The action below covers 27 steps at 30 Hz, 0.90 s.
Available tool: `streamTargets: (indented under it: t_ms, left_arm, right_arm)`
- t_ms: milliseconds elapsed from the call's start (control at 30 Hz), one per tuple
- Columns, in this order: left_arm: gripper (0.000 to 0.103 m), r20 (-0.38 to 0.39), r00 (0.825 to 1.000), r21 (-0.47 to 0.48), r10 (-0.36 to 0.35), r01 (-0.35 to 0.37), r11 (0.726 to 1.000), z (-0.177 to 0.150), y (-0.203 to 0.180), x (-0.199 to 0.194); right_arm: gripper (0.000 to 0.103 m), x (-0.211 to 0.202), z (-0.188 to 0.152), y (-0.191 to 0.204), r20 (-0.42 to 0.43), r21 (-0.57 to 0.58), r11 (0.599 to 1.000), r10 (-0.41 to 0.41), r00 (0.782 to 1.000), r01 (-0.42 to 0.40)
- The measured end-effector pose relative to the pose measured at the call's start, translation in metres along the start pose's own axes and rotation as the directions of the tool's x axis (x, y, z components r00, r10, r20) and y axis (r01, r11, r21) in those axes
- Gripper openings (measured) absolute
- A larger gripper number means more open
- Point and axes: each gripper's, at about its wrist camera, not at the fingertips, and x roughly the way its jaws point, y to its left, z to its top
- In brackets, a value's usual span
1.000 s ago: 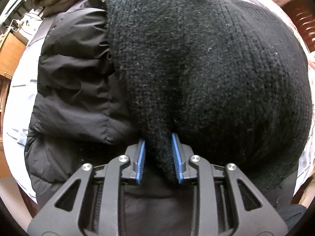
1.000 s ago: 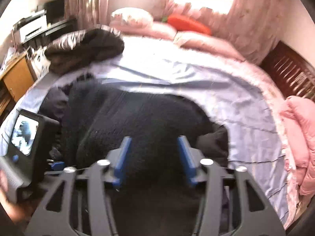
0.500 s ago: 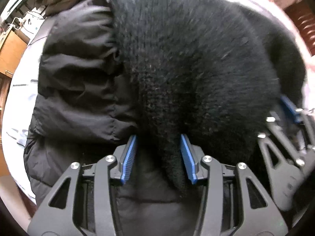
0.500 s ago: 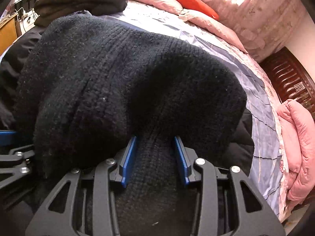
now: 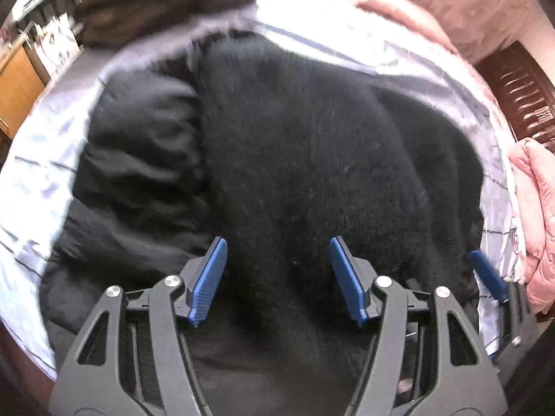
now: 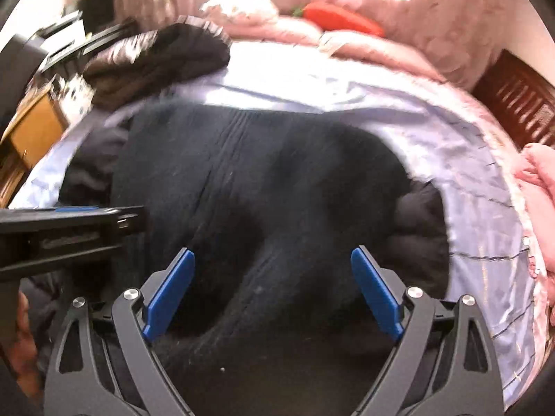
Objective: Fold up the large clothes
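Both sets of jaws stand wide open and hold nothing. The left gripper (image 5: 277, 277) hangs just above the black knit sweater (image 5: 312, 159), which lies heaped on the bed, spreading ahead of the jaws and under the gap between their blue pads (image 5: 208, 279). To the left of those jaws, the sweater overlaps a black puffer jacket (image 5: 138, 159), quilted and creased, lying beside and partly beneath it. Far to the right of the left jaws, a blue pad of the right gripper (image 5: 485, 274) pokes in at the sweater's edge.

From the right gripper (image 6: 274, 291) the same sweater (image 6: 260, 180) fills the space ahead of and between the spread jaws, with a thick fold running from just between them away to the left. Left of these jaws sits the body of the left gripper (image 6: 69, 228). A pale lilac bed sheet (image 6: 468, 159) shows beyond and to the right of the sweater, with pink bedding (image 6: 381, 52) farther off. Both views are blurred.
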Motion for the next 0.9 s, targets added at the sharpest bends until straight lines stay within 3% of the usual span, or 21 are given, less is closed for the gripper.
streamTargets:
  t_ms: [133,233,400,533,633,733,833,900]
  left_arm:
    - [0.070,-0.031,0.997,0.023,0.067,-0.066,0.998,0.003,-0.004,0.026]
    - [0.072,-0.060,0.997,-0.010,0.054,-0.055,0.998,0.006,0.001,0.036]
    - [0.070,-0.056,0.998,-0.022,-0.018,0.017,1.000,0.003,0.014,0.006]
    - [0.070,-0.100,0.992,0.004,-0.072,0.073,0.997,-0.008,0.023,-0.005]
    - [0.070,-0.130,0.989,0.052,-0.071,0.078,0.996,-0.017,0.020,-0.001]
    - [0.070,-0.172,0.984,0.083,-0.054,0.069,0.994,-0.025,0.008,0.007]
    - [0.071,-0.211,0.977,0.099,-0.023,0.044,0.994,-0.024,0.004,0.022]
    - [0.071,-0.224,0.975,0.105,-0.012,0.036,0.994,-0.023,0.006,0.026]
  right_arm:
    - [0.096,0.038,-0.012,-0.003,-0.087,0.040,0.999,0.003,0.996,0.001]
    - [0.098,0.050,-0.012,-0.007,-0.113,0.049,0.999,0.013,0.994,-0.007]
    - [0.098,0.017,-0.002,-0.020,-0.135,0.110,0.991,0.094,0.986,-0.079]
    - [0.095,-0.012,-0.012,-0.021,-0.101,0.116,0.982,0.158,0.982,-0.146]
    - [0.091,-0.012,-0.023,-0.009,-0.123,0.104,0.963,0.259,0.958,-0.248]
    - [0.089,0.005,-0.034,0.012,-0.181,0.051,0.972,0.235,0.955,-0.230]
    - [0.089,0.040,-0.048,0.017,-0.291,0.090,0.974,0.224,0.930,-0.206]
    - [0.090,0.052,-0.053,0.016,-0.316,0.106,0.975,0.217,0.924,-0.193]
